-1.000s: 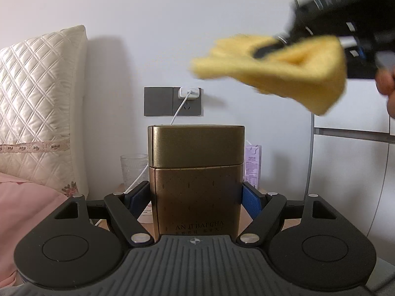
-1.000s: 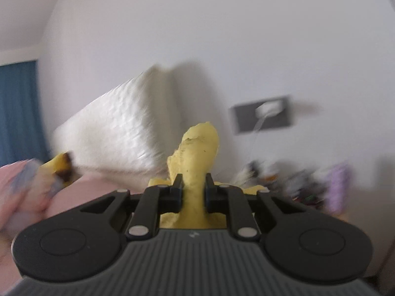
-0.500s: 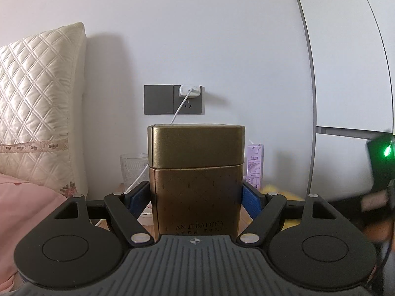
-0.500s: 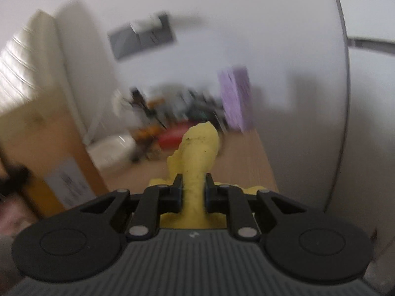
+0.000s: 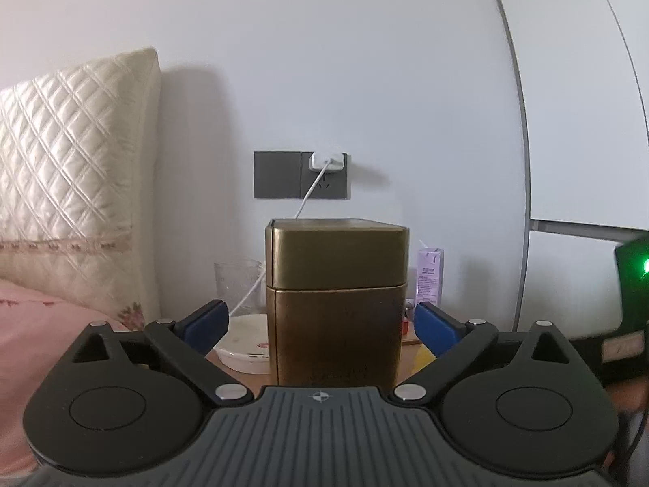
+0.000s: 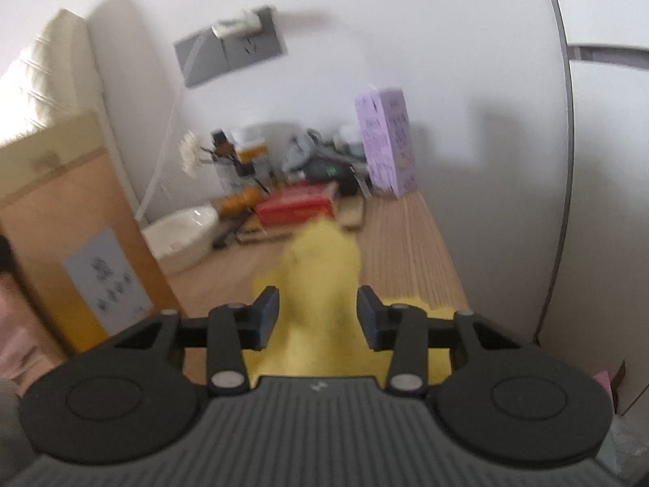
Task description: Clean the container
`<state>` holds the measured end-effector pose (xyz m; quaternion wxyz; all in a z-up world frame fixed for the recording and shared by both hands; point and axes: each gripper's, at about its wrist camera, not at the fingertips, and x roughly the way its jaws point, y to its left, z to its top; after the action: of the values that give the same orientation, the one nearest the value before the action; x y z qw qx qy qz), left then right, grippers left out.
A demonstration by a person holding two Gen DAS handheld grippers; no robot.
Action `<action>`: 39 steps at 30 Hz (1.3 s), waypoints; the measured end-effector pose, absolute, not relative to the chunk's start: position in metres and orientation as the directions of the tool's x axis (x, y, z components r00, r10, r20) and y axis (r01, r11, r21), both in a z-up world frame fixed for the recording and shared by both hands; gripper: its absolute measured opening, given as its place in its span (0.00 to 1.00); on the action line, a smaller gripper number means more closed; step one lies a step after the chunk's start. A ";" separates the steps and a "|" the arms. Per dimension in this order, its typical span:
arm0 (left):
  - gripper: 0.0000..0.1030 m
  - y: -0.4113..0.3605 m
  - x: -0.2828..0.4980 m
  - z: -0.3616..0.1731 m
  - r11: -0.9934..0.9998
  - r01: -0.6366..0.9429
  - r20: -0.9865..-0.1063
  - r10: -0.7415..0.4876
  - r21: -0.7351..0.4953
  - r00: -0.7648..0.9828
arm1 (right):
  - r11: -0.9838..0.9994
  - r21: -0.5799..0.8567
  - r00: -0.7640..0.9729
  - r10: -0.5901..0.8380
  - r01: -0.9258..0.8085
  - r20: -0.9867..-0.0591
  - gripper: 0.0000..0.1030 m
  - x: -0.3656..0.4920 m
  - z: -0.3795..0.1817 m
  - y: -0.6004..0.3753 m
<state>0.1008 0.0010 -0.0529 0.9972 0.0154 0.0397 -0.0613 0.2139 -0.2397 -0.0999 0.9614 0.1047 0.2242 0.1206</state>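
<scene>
Two grippers share our work. Our left gripper (image 5: 320, 324) stands spread wide, its blue pads clear of the gold tin (image 5: 336, 304) upright on the nightstand (image 6: 409, 243) between them. That tin looks rigid, smooth and probably slippery, so we would grip its flat sides low. Our right gripper (image 6: 318, 316) is parted around the soft yellow cloth (image 6: 320, 284); real grip we cannot tell.

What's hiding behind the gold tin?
Behind the gold tin you can see a glass, a white bowl, a purple carton and a charger cable. The tin covers whatever sits straight behind it.
</scene>
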 end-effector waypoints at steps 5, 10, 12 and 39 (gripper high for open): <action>0.98 0.007 0.084 -0.044 0.993 0.117 -0.100 -0.114 0.030 0.988 | 0.947 0.253 0.896 0.281 -0.200 -0.344 0.60 0.183 -0.070 -0.236; 0.98 0.015 0.067 -0.030 0.994 0.103 -0.158 -0.099 0.019 0.982 | 0.947 0.240 0.910 0.283 -0.214 -0.302 0.60 0.144 -0.044 -0.230; 0.99 0.018 0.059 -0.023 0.996 0.094 -0.174 -0.093 0.001 0.980 | 0.946 0.250 0.912 0.280 -0.209 -0.298 0.60 0.128 -0.037 -0.230; 1.00 0.016 -0.005 -0.010 0.996 -0.022 -0.270 0.046 0.090 0.962 | 0.973 0.172 0.927 0.201 -0.152 -0.317 0.94 0.024 -0.008 -0.222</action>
<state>-0.0046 0.0156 -0.0100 0.9895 0.0431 0.1369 0.0173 0.0244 -0.2218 -0.0079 0.9789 0.0724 0.1685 0.0901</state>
